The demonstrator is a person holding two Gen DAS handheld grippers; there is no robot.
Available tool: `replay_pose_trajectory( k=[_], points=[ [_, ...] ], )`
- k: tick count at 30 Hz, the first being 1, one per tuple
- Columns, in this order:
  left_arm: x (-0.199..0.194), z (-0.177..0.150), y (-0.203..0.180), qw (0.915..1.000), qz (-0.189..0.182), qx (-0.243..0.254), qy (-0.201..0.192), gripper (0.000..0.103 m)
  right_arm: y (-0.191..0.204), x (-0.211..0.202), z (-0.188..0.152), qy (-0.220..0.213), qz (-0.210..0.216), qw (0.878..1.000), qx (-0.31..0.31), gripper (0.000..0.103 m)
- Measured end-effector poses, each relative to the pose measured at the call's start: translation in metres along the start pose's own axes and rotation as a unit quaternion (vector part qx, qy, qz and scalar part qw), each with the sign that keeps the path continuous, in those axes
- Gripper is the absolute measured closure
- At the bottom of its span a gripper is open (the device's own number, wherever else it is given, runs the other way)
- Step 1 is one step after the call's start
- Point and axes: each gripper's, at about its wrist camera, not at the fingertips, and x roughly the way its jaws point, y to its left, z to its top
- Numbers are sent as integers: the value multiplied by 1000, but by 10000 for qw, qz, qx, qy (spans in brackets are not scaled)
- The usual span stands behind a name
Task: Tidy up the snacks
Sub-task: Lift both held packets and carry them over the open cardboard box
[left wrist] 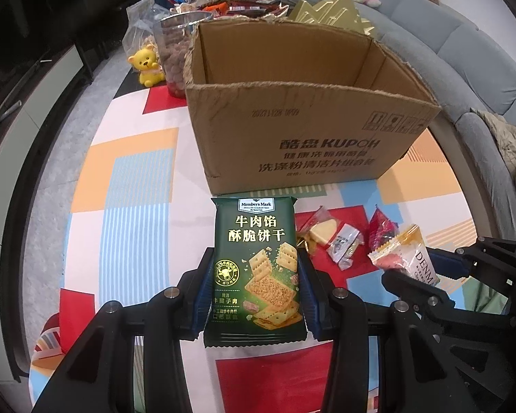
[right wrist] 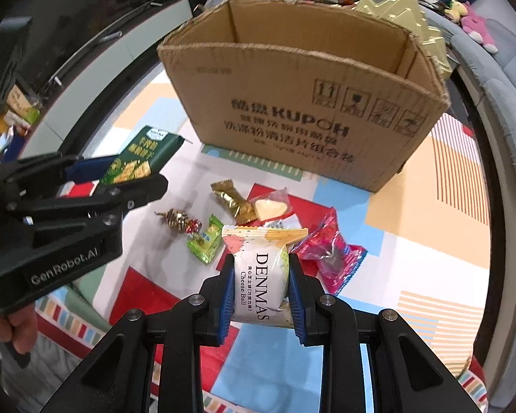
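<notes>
Both claws are loaded. Left gripper (left wrist: 256, 282) pinches the green cracker pack (left wrist: 256, 268) by its long edges, above the patterned tablecloth (left wrist: 127, 186); right gripper (right wrist: 260, 292) pinches the white Cheese Ball packet (right wrist: 261, 275) across its middle. Both packets look light and crinkly, their film probably slippery, and the crackers inside likely brittle, so a mid-body hold seems safest. Ahead stands the open cardboard box (left wrist: 292, 130); loose sweets (right wrist: 244, 206) lie before it.
</notes>
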Motion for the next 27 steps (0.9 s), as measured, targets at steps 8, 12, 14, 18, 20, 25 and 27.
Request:
replay_pose_trajectory(
  k=[8, 12, 14, 18, 20, 25, 27],
  points=[
    [-15, 11, -6, 9998, 27, 7, -209, 59, -8, -23, 11, -302, -96, 9994, 145, 74],
    [-23, 19, -9, 9995, 28, 1, -318, 59, -13, -26, 18, -422, -113, 9988, 208, 74],
    [-26, 22, -9, 9994, 26, -13, -356, 59, -15, -28, 20, -472, -121, 9985, 241, 74],
    [-33, 30, -11, 9990, 30, -41, -450, 59, -19, -36, 26, -587, -146, 9976, 327, 74],
    [-36, 35, -12, 9988, 25, -56, -490, 59, -22, -41, 31, -662, -157, 9969, 386, 74],
    [-45, 47, -15, 9981, 27, -58, -616, 59, -28, -50, 43, -812, -179, 9953, 499, 74],
    [-47, 51, -15, 9978, 22, -67, -656, 59, -31, -54, 47, -880, -191, 9944, 545, 74]
  ],
)
